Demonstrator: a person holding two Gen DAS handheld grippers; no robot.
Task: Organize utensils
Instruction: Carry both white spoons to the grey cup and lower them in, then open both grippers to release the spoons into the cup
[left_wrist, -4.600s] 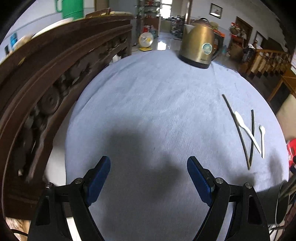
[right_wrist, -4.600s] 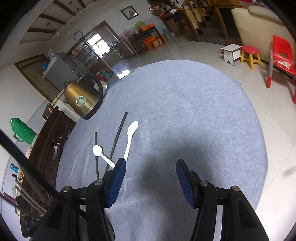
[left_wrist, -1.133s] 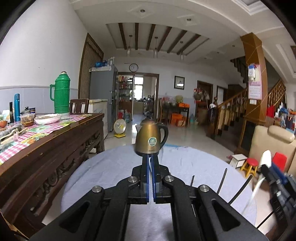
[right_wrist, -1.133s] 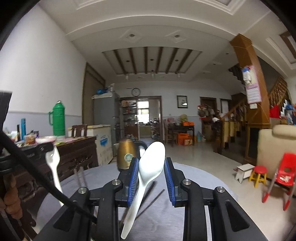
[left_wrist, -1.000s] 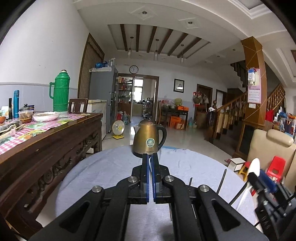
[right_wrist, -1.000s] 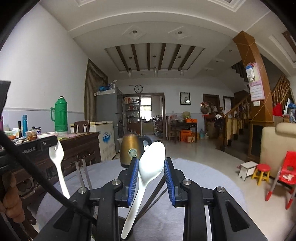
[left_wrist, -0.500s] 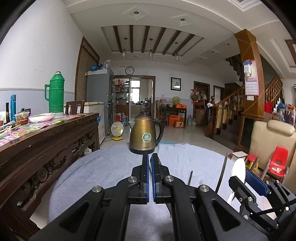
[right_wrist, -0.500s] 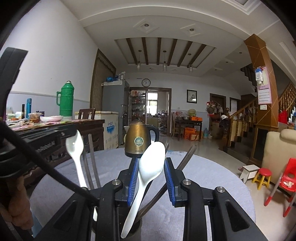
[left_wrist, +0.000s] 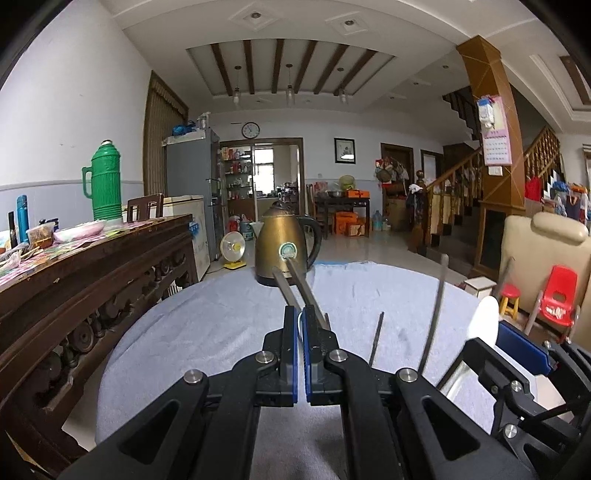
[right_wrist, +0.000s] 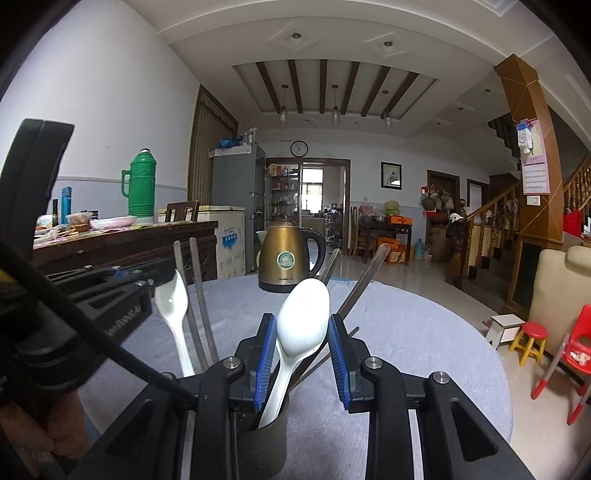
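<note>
**Status.** The right claw (right_wrist: 301, 334) is closed on the spoon (right_wrist: 304, 317), with one pad against each side of the bowl. The handle hangs down between the jaws.

**Change.** Half a second ago only the cup's rim showed under the claw. The cup (right_wrist: 271, 443) now sits directly below the claw, and the lower end of the handle is inside its mouth. The grip on the spoon is unchanged.

**Cup contents.** A small spoon (right_wrist: 171, 306) and two chopsticks (right_wrist: 195, 295) lean left. Two more chopsticks (right_wrist: 364, 280) lean right.

**Left claw.** The left claw (left_wrist: 300, 332) is narrowed to a slit and lies just beside the cup. Whether it pinches anything cannot be determined. Two chopsticks now rise past its tips in the left view.

**Assessment.** No utensil can be seen lying loose on the table (right_wrist: 424, 350). The spoon appears to be the last item. The next step is probably to open the right claw so the spoon rests against the rim.

**Caution.** The leaning chopsticks crowd the cup, and a sideways withdrawal could catch them or tip it.
</note>
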